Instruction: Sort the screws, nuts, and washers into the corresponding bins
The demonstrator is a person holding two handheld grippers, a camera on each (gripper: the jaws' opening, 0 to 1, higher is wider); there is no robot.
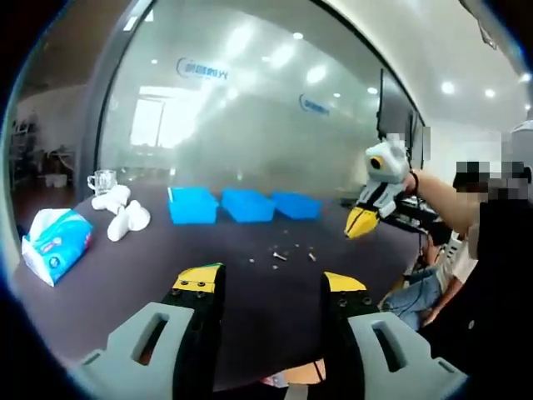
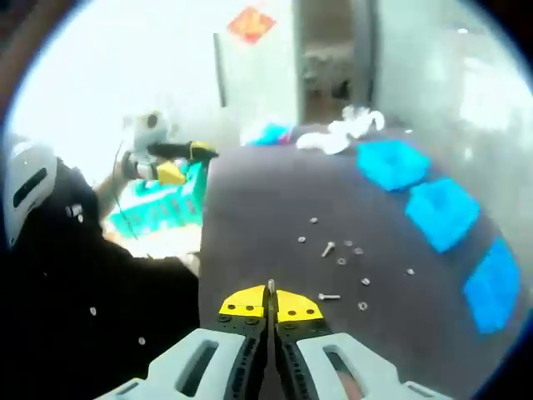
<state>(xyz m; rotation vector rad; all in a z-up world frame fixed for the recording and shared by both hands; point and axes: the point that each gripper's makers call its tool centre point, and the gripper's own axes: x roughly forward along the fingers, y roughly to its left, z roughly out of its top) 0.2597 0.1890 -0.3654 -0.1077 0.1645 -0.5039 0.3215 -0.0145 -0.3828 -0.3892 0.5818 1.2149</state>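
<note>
Several small screws, nuts and washers lie scattered on the dark table, short of three blue bins that stand in a row. My left gripper is open, empty and held back from the table's near edge. To the right, my right gripper hangs in the air past the table's side. In the right gripper view the right gripper is shut. A thin grey sliver shows at its tips, too small to name. Ahead are the loose parts, the bins and the open left gripper.
A tissue pack, white objects and a glass cup sit at the table's left end. A person in dark clothes stands by the table. A teal crate lies beyond the table's edge. A glass wall backs the bins.
</note>
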